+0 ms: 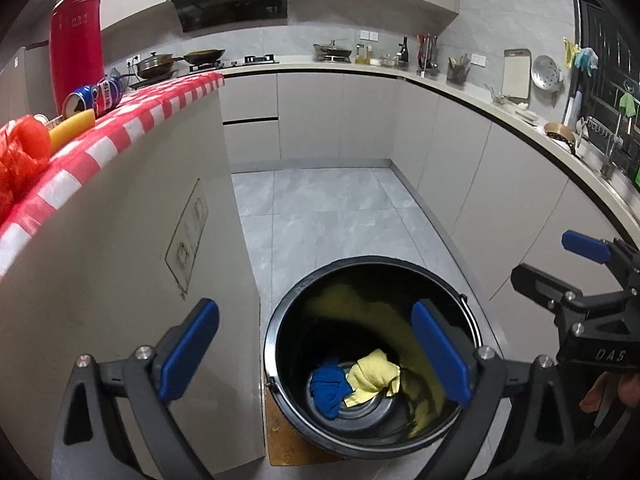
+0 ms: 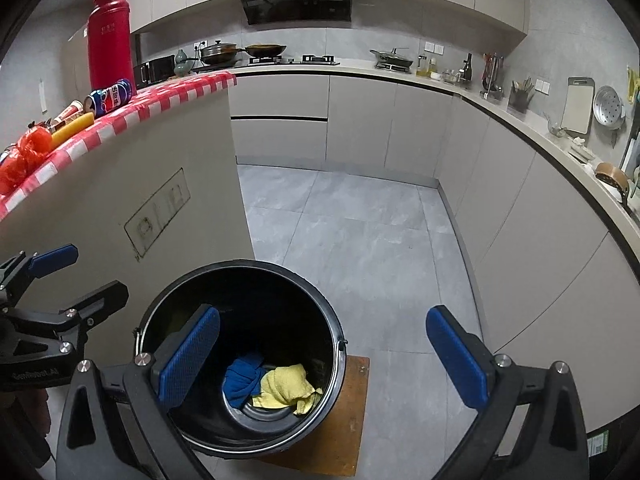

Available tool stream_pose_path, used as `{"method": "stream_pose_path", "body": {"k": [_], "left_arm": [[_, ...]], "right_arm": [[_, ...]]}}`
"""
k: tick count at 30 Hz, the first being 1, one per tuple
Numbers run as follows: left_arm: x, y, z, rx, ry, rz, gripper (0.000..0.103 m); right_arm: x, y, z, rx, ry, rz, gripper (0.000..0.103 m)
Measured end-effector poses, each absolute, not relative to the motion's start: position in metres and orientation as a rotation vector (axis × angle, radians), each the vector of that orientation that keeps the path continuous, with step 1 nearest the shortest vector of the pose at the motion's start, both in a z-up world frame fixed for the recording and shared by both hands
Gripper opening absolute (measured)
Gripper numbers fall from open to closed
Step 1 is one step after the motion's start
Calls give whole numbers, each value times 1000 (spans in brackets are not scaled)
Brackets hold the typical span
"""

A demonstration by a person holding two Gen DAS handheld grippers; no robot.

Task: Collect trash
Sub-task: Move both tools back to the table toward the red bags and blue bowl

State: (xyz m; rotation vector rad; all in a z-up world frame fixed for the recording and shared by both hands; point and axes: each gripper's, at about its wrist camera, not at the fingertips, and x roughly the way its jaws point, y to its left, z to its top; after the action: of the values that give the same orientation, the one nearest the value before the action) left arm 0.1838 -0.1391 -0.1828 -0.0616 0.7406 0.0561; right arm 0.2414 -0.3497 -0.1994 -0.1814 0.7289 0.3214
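Observation:
A black bucket [image 1: 276, 344] stands on the floor on a brown board, beside the counter's end panel; it also shows in the right wrist view [image 2: 340, 344]. Inside lie a yellow cloth [image 1: 372, 376] [image 2: 284, 388] and a blue cloth [image 1: 326, 390] [image 2: 240, 380]. My left gripper [image 1: 316, 352] is open and empty above the bucket. My right gripper [image 2: 324, 356] is open and empty above the bucket's right side. On the red checked counter top lie a blue can [image 1: 98, 96] [image 2: 110, 98], a yellow piece [image 1: 72, 124] [image 2: 72, 128] and a red plastic bag [image 1: 20, 152] [image 2: 24, 156].
A tall red thermos [image 1: 76, 40] [image 2: 109, 36] stands on the checked counter [image 1: 132, 128]. Grey cabinets run round the back and right with pans, bottles and a sink. Grey tiled floor [image 2: 360, 232] lies beyond the bucket.

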Motion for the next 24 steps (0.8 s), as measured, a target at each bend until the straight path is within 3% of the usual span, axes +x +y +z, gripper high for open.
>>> {"method": "stream_pose_path", "body": {"k": [14,24], "left_arm": [[146,-111,-110,-64,659,75,98],[101,-34,-76,-105,598,164,98]], "right_arm": [[202,-321,-122,-110,606,321,103],[168,-268,-76,-87,516,382,103]]}}
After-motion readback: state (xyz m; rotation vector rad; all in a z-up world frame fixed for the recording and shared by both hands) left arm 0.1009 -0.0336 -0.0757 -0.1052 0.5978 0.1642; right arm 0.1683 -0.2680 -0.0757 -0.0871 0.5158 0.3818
